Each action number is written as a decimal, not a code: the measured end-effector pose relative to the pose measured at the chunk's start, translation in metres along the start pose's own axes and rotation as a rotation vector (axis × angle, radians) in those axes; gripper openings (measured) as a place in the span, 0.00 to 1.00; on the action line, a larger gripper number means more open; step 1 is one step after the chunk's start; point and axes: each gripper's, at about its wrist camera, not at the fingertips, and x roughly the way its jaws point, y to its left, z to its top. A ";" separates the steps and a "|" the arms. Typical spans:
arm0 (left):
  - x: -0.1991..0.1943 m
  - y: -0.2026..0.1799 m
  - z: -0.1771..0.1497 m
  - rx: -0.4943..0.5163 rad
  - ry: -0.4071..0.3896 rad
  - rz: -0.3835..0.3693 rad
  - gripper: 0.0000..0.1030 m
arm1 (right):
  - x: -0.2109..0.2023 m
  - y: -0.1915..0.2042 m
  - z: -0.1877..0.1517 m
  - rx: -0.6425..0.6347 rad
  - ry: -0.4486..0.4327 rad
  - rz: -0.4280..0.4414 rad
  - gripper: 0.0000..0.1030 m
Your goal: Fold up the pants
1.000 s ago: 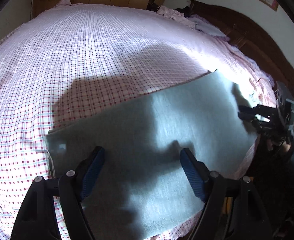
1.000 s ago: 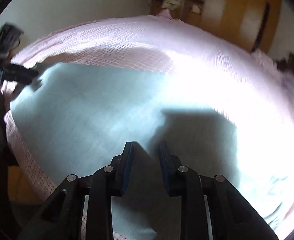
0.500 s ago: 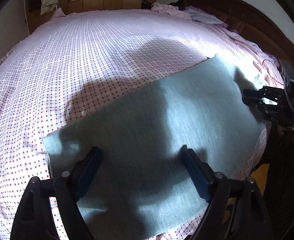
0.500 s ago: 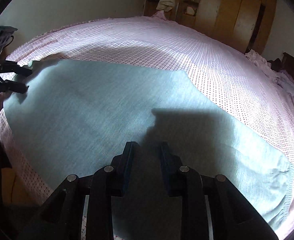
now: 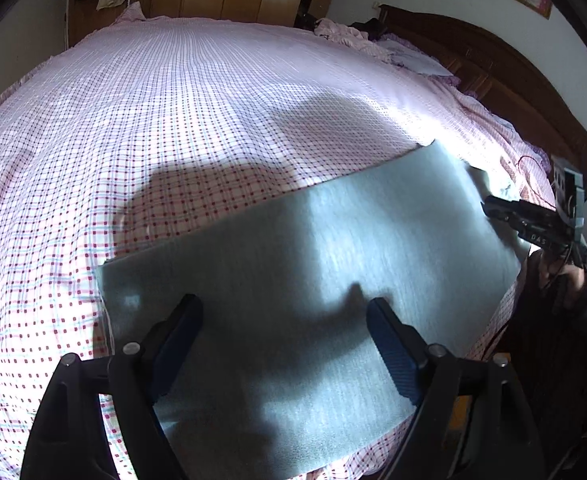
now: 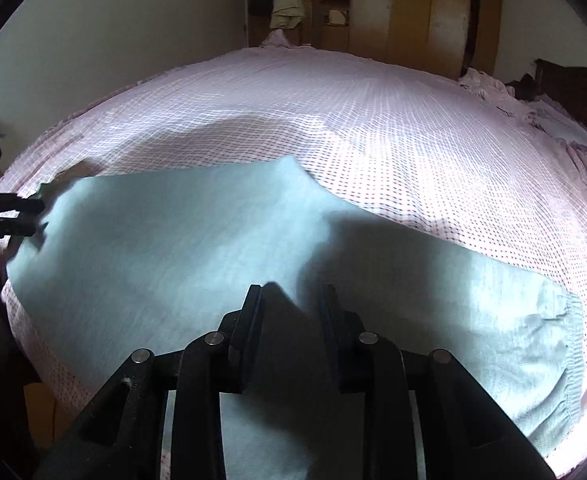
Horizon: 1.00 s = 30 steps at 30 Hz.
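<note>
A: One pair of grey pants (image 5: pixel 313 280), laid flat and lengthwise along the near edge of the bed (image 5: pixel 173 120), on the pink checked sheet. Waistband end (image 6: pixel 553 340) lies toward the headboard (image 5: pixel 493 92); leg end lies away from it.

B: Two tools listed. Left gripper (image 5: pixel 281 340): jaws wide, just opened a little further, over the leg end, nothing between them. Right gripper (image 6: pixel 289 312): jaws narrow with a gap, nothing pinched that I can see, over the pants' middle toward the waistband.

A: Fold status: none visible; the cloth looks like a single flat panel.

B: Risks, as I judge them. Pants lie close to the bed's near edge, so a one-sided pull could drag them off. Narrow right jaws may catch only the top layer, leaving the fold skewed. Strong sun glare near the headboard hides the waistband's outline in the left wrist view.
</note>
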 end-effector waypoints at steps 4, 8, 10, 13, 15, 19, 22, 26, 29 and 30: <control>0.001 -0.006 -0.001 0.026 0.007 0.035 0.85 | 0.007 -0.002 -0.010 0.010 0.031 0.001 0.19; -0.001 -0.012 0.001 0.043 0.006 0.053 0.85 | -0.006 -0.006 -0.010 0.019 -0.002 0.016 0.19; -0.006 -0.010 0.005 0.038 -0.003 0.049 0.85 | -0.018 -0.013 -0.005 0.048 -0.061 0.027 0.19; -0.005 -0.002 0.010 0.021 -0.012 0.084 0.85 | -0.021 -0.027 0.004 0.080 -0.093 0.018 0.19; 0.001 0.006 0.009 -0.005 0.012 0.078 0.84 | -0.010 -0.038 0.005 0.092 -0.051 -0.028 0.19; 0.002 0.005 0.005 0.014 0.015 0.097 0.85 | 0.011 -0.064 -0.012 0.193 0.063 -0.036 0.19; 0.001 0.004 0.003 0.027 0.014 0.107 0.85 | -0.001 -0.071 -0.014 0.246 0.027 -0.014 0.19; -0.004 0.011 0.003 -0.006 0.001 0.080 0.85 | -0.019 -0.083 -0.007 0.289 -0.056 0.003 0.19; -0.002 0.013 0.003 -0.017 0.006 0.077 0.85 | -0.013 -0.104 0.000 0.317 -0.052 -0.052 0.19; -0.002 0.013 0.003 -0.013 0.007 0.082 0.85 | -0.009 -0.118 0.000 0.339 -0.043 -0.078 0.19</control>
